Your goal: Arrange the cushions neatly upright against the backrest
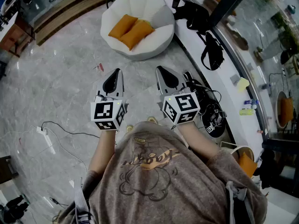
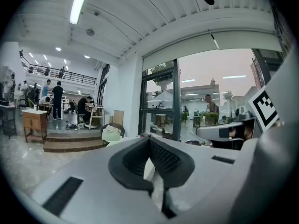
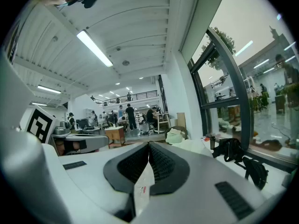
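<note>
Two orange cushions (image 1: 122,26) (image 1: 136,33) lie flat side by side on the seat of a white shell-shaped chair (image 1: 156,10) at the top of the head view. My left gripper (image 1: 117,72) and right gripper (image 1: 159,69) hover side by side over the marble floor, short of the chair and pointing toward it. Both are shut and hold no cushion. Seen from the left gripper view, the left gripper (image 2: 149,137) has its dark pads together. The right gripper (image 3: 149,144) shows the same, with a thin white slip marked in red (image 3: 142,185) in the seam below its tips.
Black bags (image 1: 192,14) (image 1: 212,50) rest on the white window ledge to the right. Cables and a round black device (image 1: 212,118) lie by my right arm. A white power strip with its cord (image 1: 46,136) is on the floor to the left. Wooden steps (image 1: 65,6) rise at upper left.
</note>
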Action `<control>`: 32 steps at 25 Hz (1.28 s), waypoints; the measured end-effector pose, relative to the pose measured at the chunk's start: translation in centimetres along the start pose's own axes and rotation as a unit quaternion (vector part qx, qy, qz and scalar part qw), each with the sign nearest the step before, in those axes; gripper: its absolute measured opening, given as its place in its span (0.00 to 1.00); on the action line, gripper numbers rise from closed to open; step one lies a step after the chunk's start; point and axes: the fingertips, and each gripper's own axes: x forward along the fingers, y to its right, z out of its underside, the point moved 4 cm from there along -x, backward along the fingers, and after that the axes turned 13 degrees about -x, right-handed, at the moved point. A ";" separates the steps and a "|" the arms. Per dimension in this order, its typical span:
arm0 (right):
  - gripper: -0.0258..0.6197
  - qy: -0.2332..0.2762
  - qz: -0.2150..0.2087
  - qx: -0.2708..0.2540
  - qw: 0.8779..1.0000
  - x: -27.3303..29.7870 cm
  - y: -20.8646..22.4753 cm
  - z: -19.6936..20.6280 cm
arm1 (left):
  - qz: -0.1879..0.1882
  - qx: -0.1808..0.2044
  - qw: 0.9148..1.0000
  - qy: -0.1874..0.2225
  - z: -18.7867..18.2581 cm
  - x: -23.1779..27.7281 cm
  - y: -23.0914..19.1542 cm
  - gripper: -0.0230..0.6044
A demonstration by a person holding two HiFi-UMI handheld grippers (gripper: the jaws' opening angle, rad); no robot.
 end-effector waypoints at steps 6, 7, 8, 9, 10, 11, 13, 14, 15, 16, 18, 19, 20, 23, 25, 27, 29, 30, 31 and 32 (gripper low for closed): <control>0.07 -0.003 -0.020 0.000 1.000 0.0 0.4 -0.1 | 0.000 0.006 1.000 -0.006 0.1 0.2 0.7 0.04; 0.07 -0.001 -0.026 0.008 1.000 -0.1 0.6 0.0 | -0.001 0.006 1.000 -0.006 0.3 0.4 1.0 0.04; 0.07 0.004 -0.033 0.017 0.999 -0.2 0.9 0.1 | -0.002 0.005 1.000 -0.005 0.4 0.5 1.3 0.04; 0.07 0.010 -0.041 0.025 0.999 -0.4 1.2 0.1 | -0.004 0.004 1.000 -0.004 0.5 0.7 1.6 0.04; 0.07 0.015 -0.051 0.030 0.998 -0.5 1.4 0.1 | -0.005 0.003 1.000 -0.003 0.6 0.9 1.8 0.04; 0.07 0.021 -0.060 0.033 0.997 -0.5 1.6 0.0 | -0.007 0.003 1.000 -0.001 0.7 1.1 2.1 0.04; 0.07 0.032 -0.074 0.032 0.996 -0.6 2.1 -0.1 | -0.012 0.005 1.000 0.004 0.7 1.5 2.5 0.04; 0.07 0.037 -0.080 0.029 0.996 -0.7 2.4 -0.2 | -0.014 0.005 1.000 0.006 0.7 1.8 2.7 0.04; 0.07 0.041 -0.084 0.026 0.995 -0.7 2.8 -0.2 | -0.016 0.004 1.000 0.007 0.7 2.0 2.9 0.04; 0.07 0.041 -0.087 0.022 0.995 -0.8 3.2 -0.1 | -0.017 0.003 1.000 0.007 0.8 2.3 3.2 0.04; 0.07 0.037 -0.091 0.023 0.995 -1.1 3.9 0.2 | -0.020 -0.004 1.000 0.007 1.0 2.5 3.6 0.04; 0.07 0.036 -0.094 0.024 0.995 -1.2 4.2 0.4 | -0.024 -0.007 1.000 0.008 0.9 2.5 3.5 0.04; 0.07 0.034 -0.096 0.025 0.994 -1.2 4.3 0.4 | -0.029 -0.009 0.999 0.009 0.8 2.4 3.4 0.04; 0.07 0.034 -0.103 0.021 0.994 -0.6 4.8 0.3 | -0.044 -0.004 0.999 0.016 0.3 2.5 3.0 0.04; 0.07 0.035 -0.106 0.014 0.994 -0.3 5.2 0.4 | -0.047 0.002 0.999 0.016 0.4 3.1 3.0 0.04; 0.07 0.033 -0.107 0.013 0.994 0.3 5.4 0.6 | -0.045 0.003 0.999 0.015 0.4 4.0 2.9 0.04; 0.07 0.027 -0.108 0.013 0.994 1.1 5.7 0.8 | -0.042 -0.001 0.999 0.013 0.5 5.0 2.7 0.04; 0.07 0.022 -0.109 0.011 0.994 1.6 5.8 0.9 | -0.040 -0.002 0.999 0.013 0.5 5.5 2.5 0.04; 0.07 0.017 -0.110 0.006 0.994 2.0 5.9 1.1 | -0.037 -0.004 0.999 0.012 0.5 6.2 2.3 0.04; 0.07 0.013 -0.111 0.001 0.994 2.5 6.1 1.2 | -0.035 -0.005 0.999 0.011 0.5 6.8 2.0 0.04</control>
